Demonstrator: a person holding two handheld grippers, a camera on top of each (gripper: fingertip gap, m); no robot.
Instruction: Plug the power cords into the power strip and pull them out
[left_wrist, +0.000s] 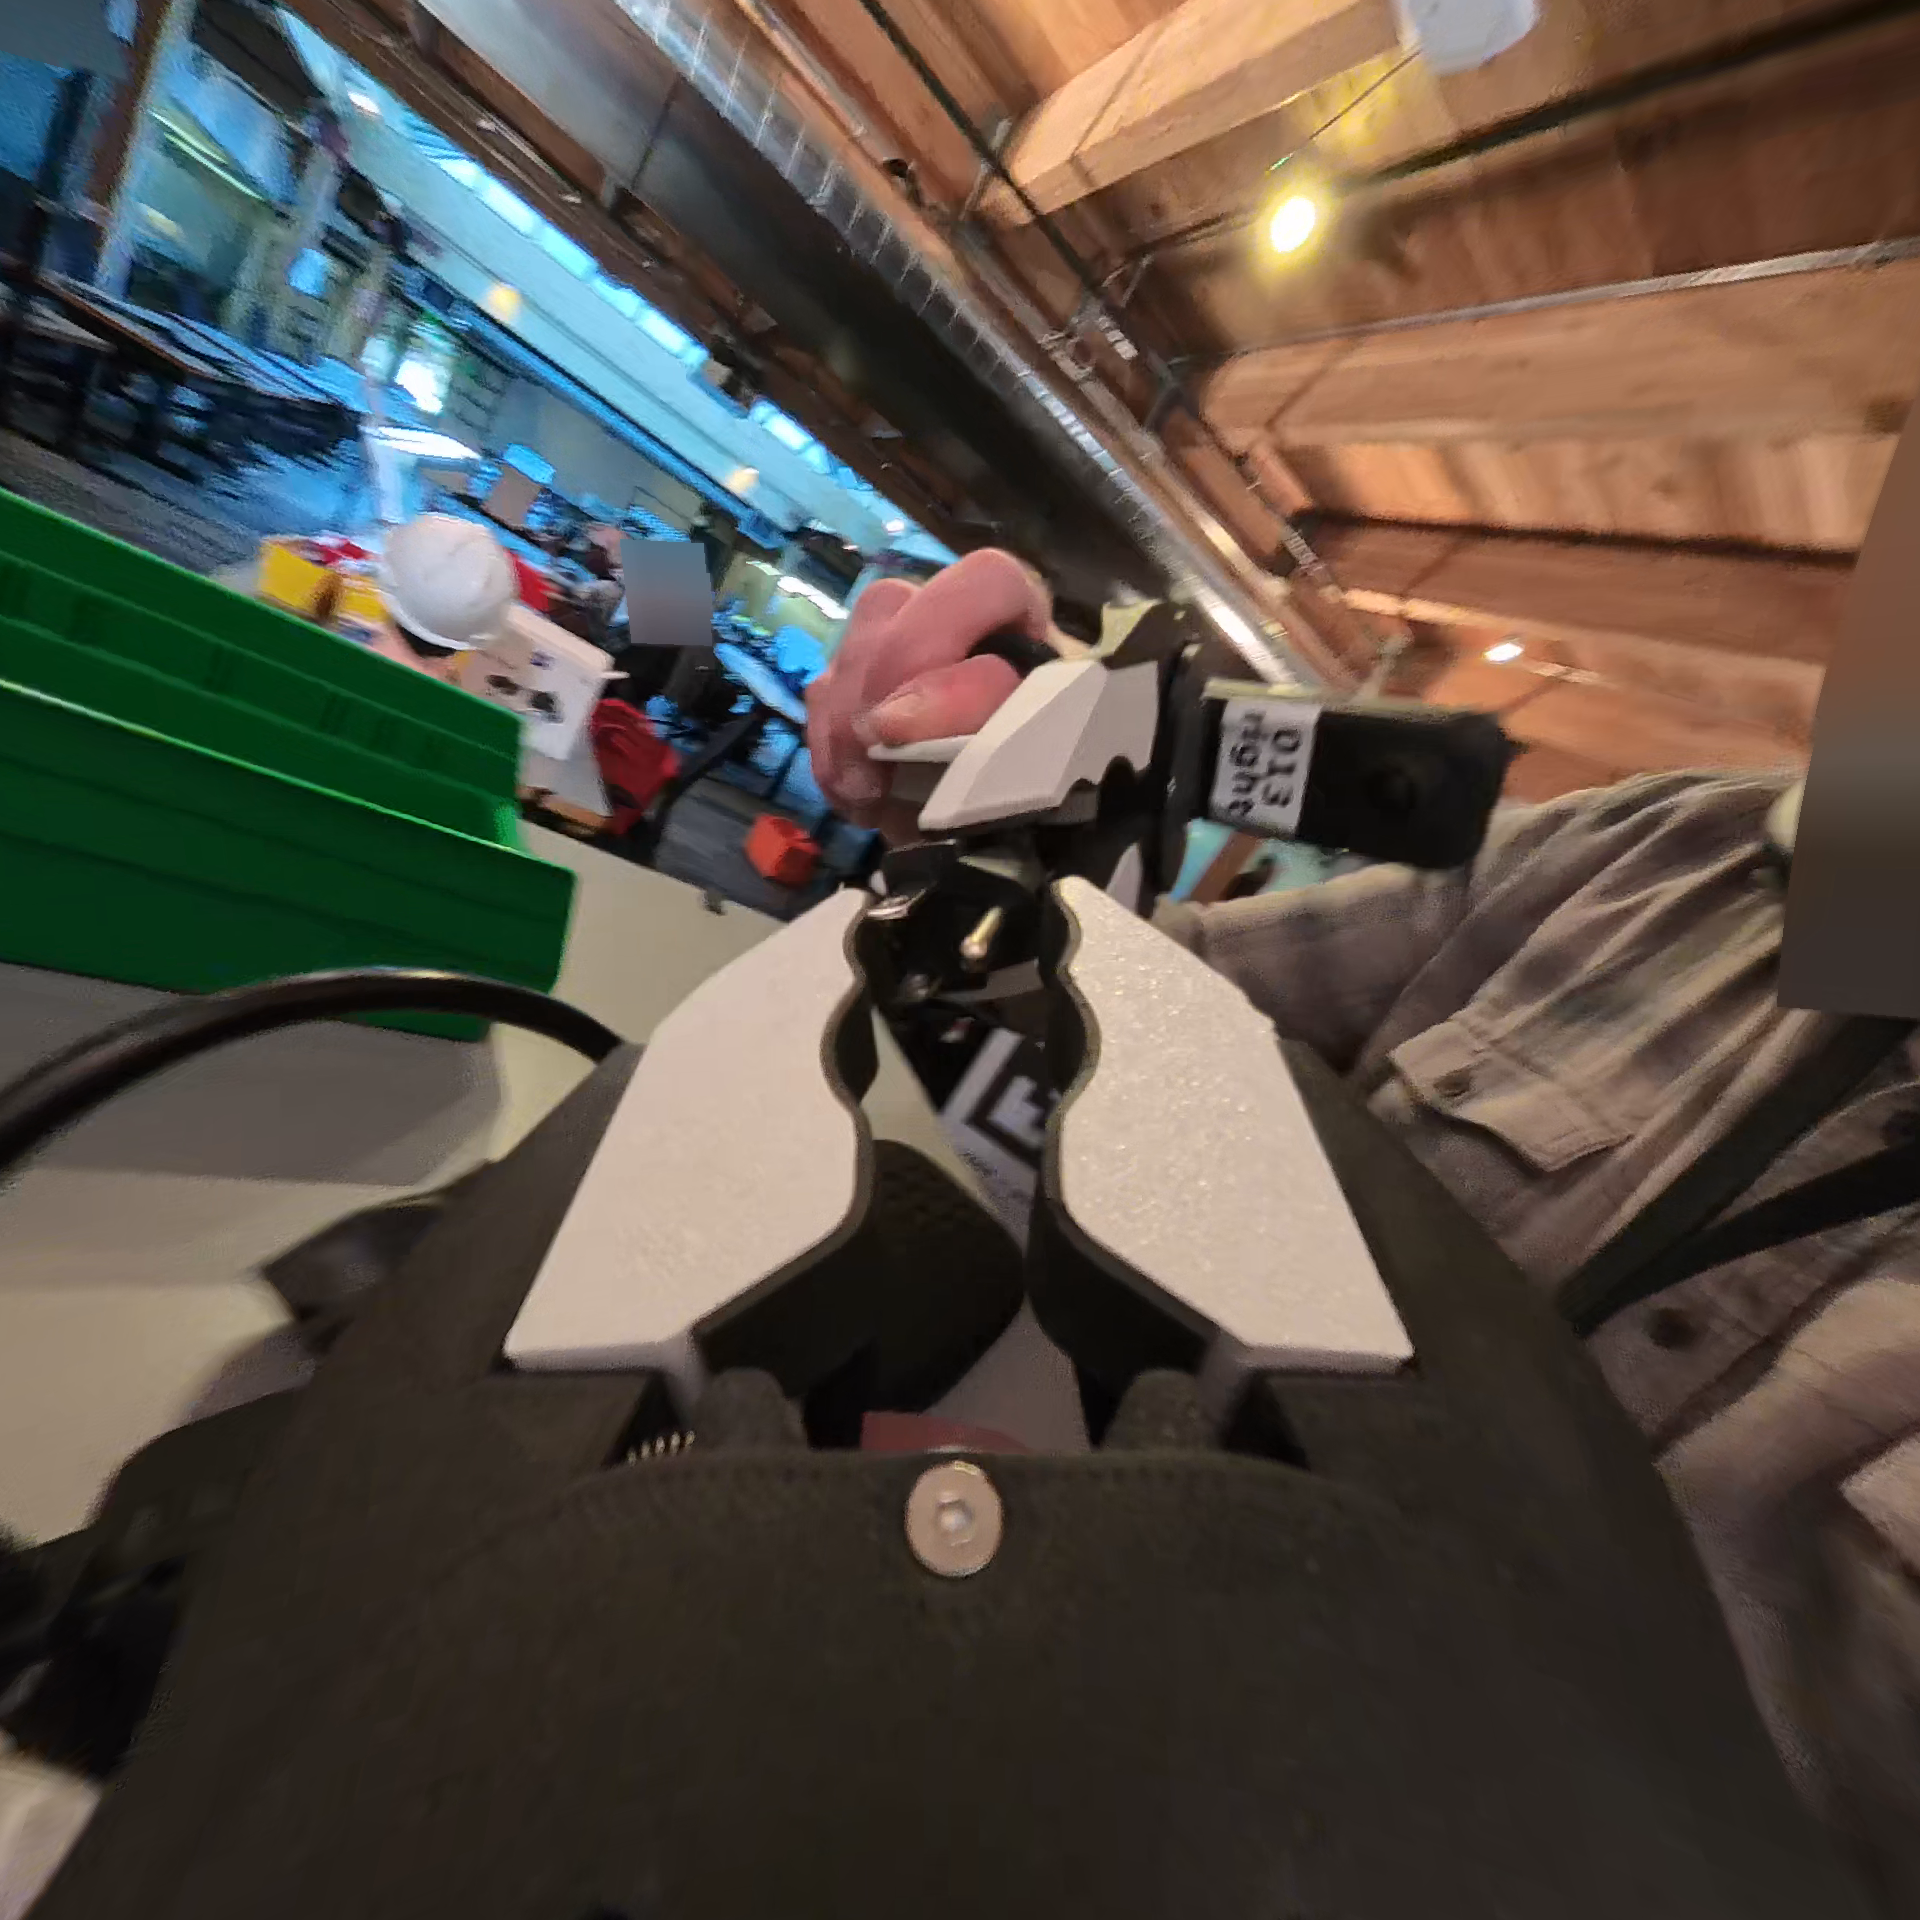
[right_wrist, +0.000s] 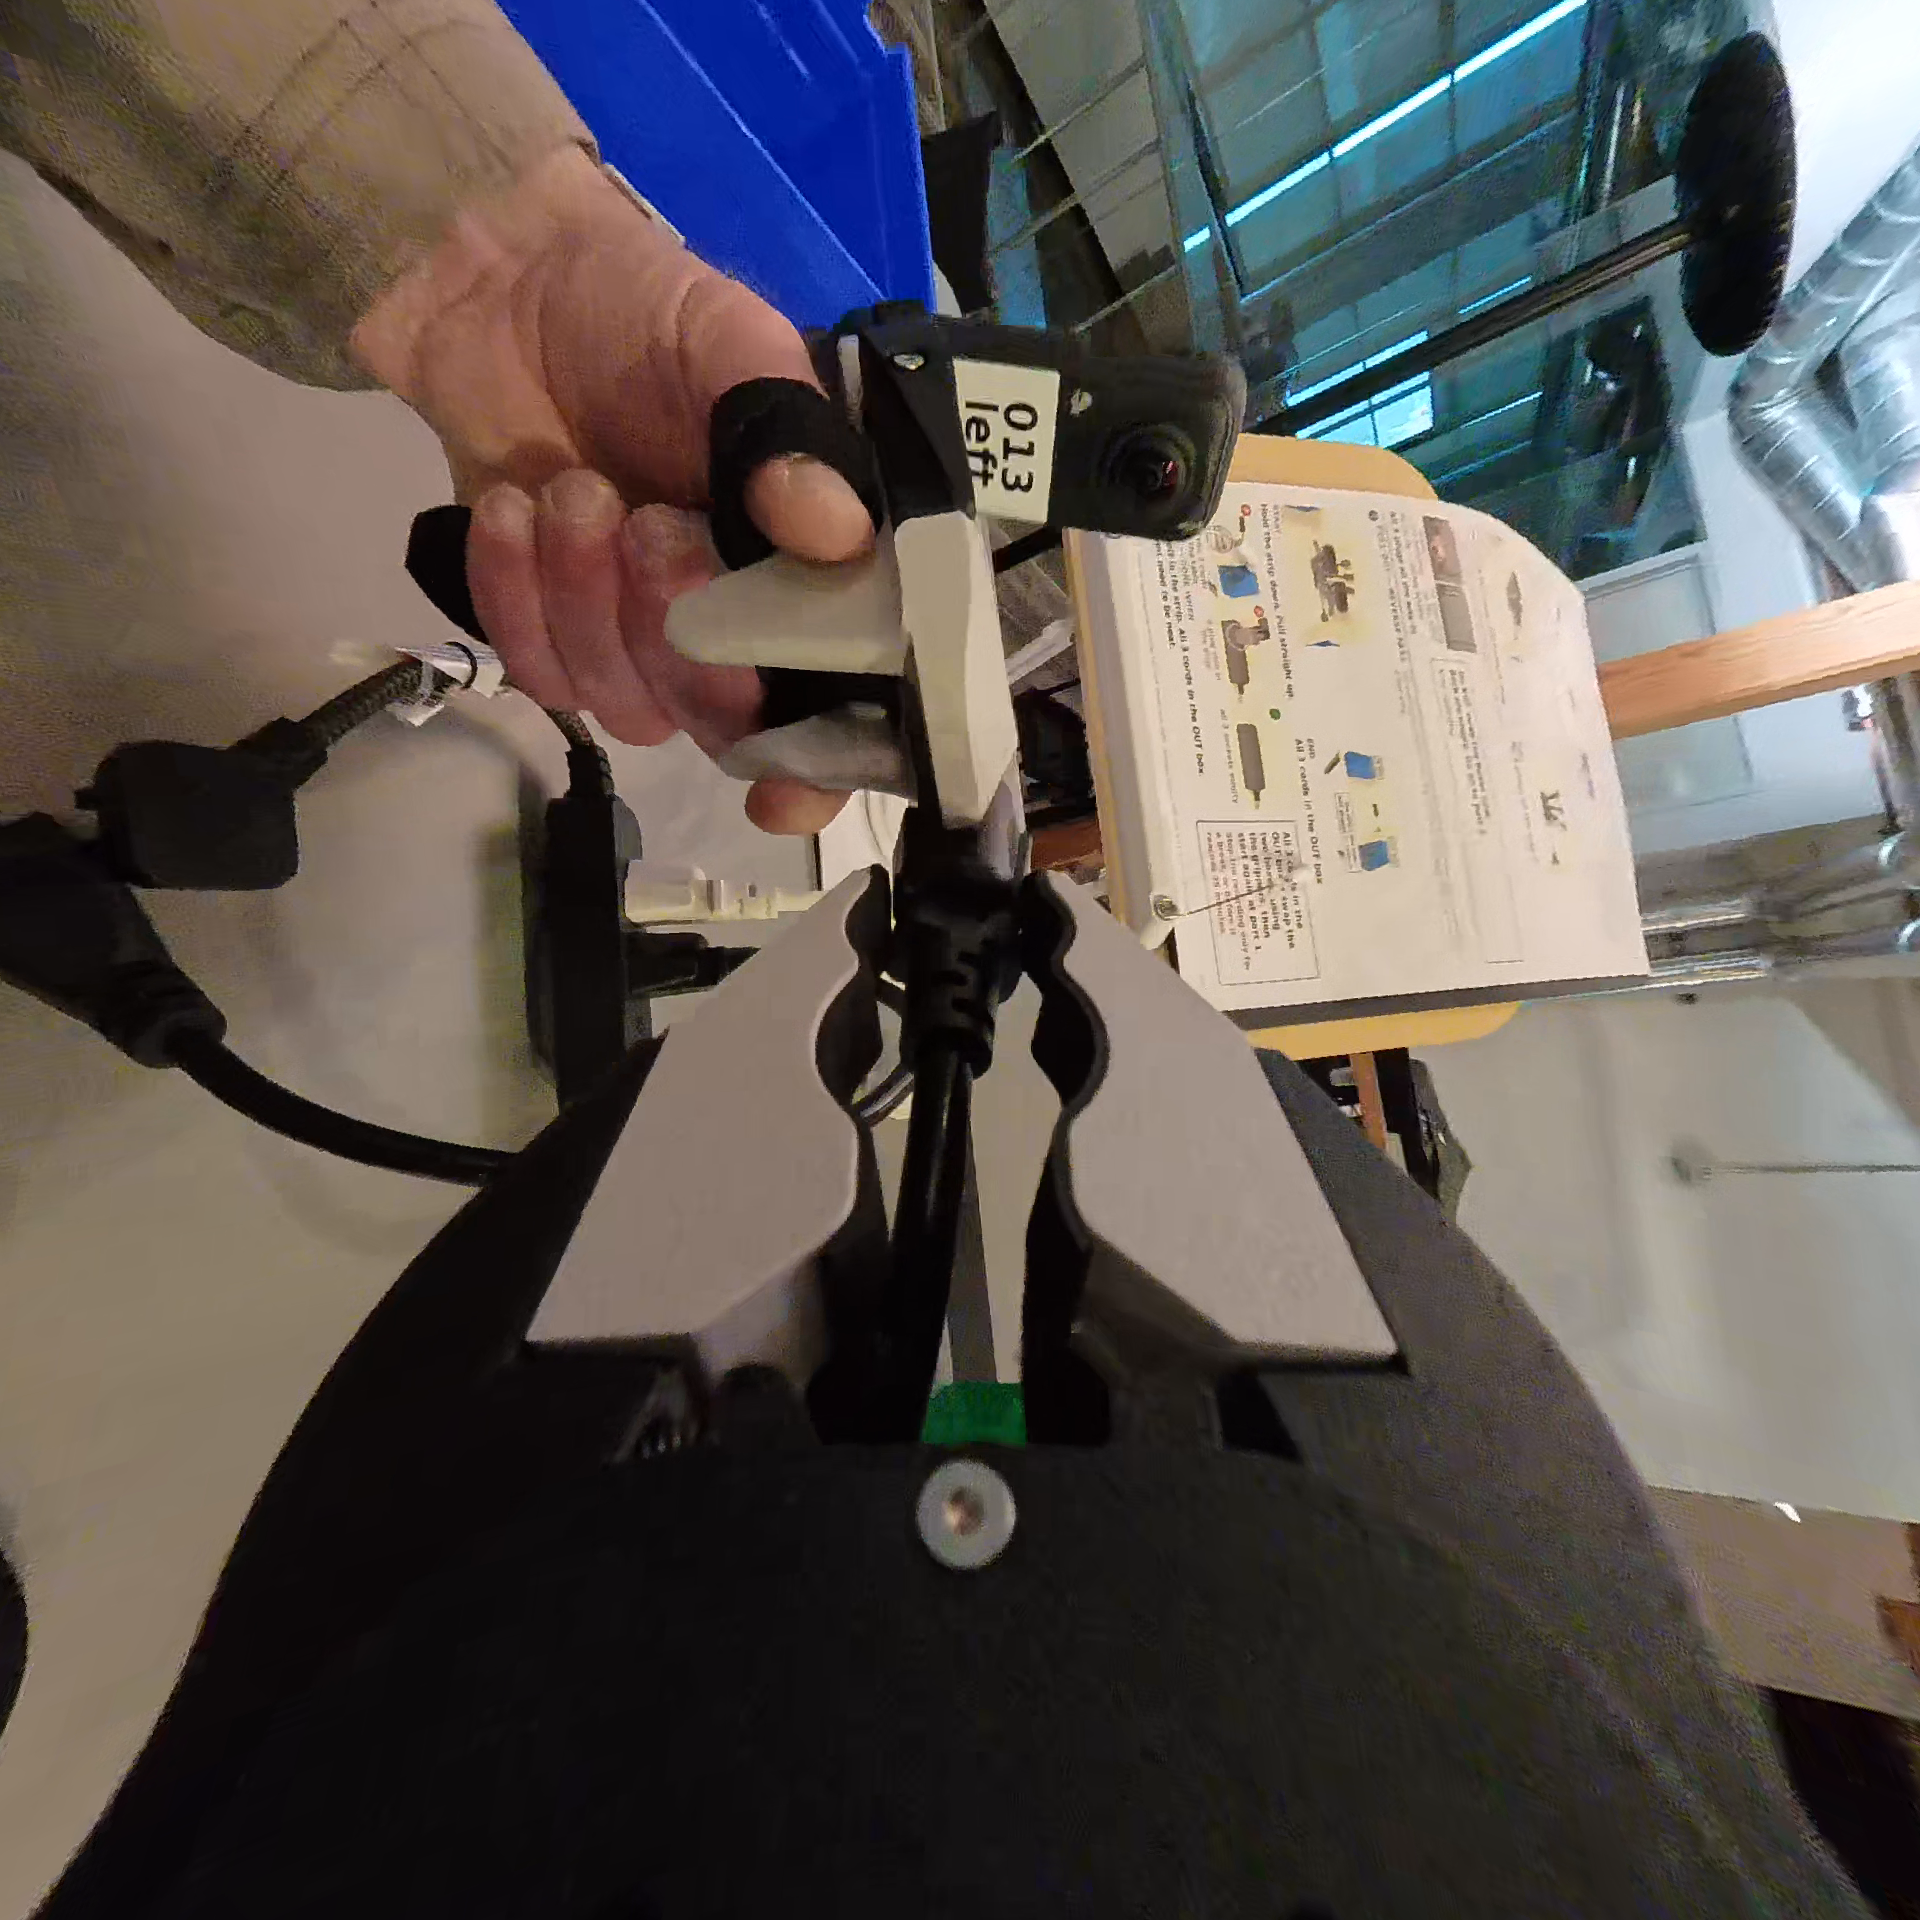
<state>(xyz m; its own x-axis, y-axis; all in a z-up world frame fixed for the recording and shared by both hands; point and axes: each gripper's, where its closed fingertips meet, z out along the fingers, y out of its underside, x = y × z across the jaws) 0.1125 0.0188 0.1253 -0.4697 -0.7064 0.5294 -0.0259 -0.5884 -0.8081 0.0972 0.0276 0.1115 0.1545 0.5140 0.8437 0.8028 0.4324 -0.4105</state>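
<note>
A black power plug (left_wrist: 925, 940) with bare metal prongs sits between the tips of my left gripper (left_wrist: 956, 935), which is shut on it. My right gripper's white finger (left_wrist: 1029, 748) comes onto the same plug from the far side. In the right wrist view my right gripper (right_wrist: 956, 935) is shut on the plug's ribbed neck (right_wrist: 951, 977), and its cord (right_wrist: 925, 1195) runs back between the fingers. The left gripper's finger (right_wrist: 956, 665) holds the plug's head end. A black power strip (right_wrist: 577, 914) lies on the white table (right_wrist: 312, 1039).
Another black plug (right_wrist: 197, 821) on a braided cable (right_wrist: 343, 717) and a thick black cord (right_wrist: 260, 1091) lie left of the strip. Green bins (left_wrist: 208, 748) stand at the left. A blue bin (right_wrist: 748, 125) and an instruction sheet on a board (right_wrist: 1403, 748) are behind. Left and right tips are no more than a few centimetres apart.
</note>
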